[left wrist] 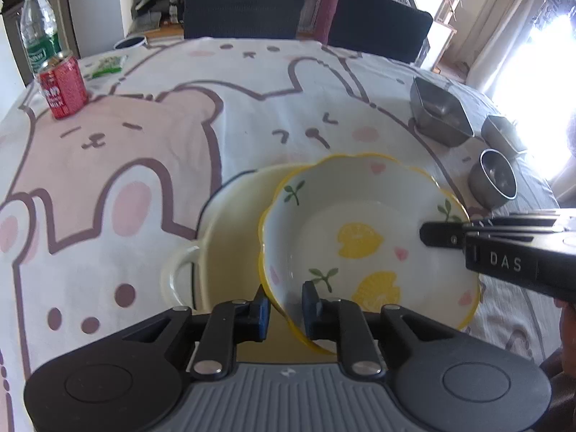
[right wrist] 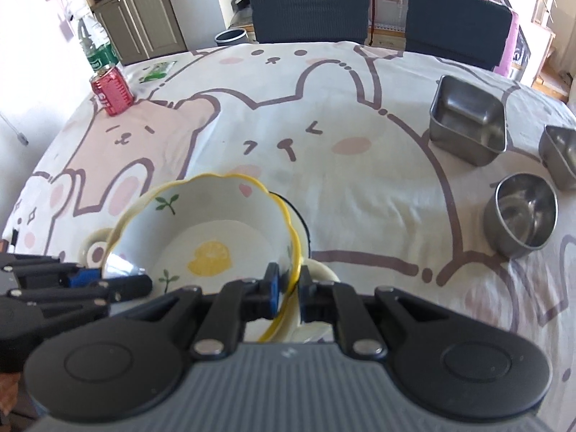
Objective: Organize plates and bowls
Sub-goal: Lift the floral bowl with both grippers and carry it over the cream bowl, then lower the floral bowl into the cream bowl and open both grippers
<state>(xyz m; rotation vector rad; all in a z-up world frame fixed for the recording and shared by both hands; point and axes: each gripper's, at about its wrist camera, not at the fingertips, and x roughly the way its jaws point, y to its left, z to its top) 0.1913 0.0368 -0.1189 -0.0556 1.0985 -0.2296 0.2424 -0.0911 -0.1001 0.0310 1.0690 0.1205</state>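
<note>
Left wrist view. The flowered bowl, white inside with a wavy yellow rim and lemon and leaf prints, is seen tilted into the cream dish, a handled piece standing on the table. The rim of the bowl passes between the pads of the left tongs; a gap shows on each side, so the grip is judged released, with the rim merely straddled. The right tongs enter from the right and reach the far rim. Step in hand, as judged: the bowl is being nested into the dish.

Right wrist view. The right tongs are clenched on the yellow rim of the bowl, one pad inside and one outside. The dish is mostly hidden beneath; a handle shows beside the pads. The left tongs lie at the bowl's opposite rim. Three steel containers, two square and one round, stand well apart to the right, not yet gathered.

Next move, as judged: the bowl must be lowered until level and seated, then the right grip released without dragging the rim. The glazed rim may slip.
</note>
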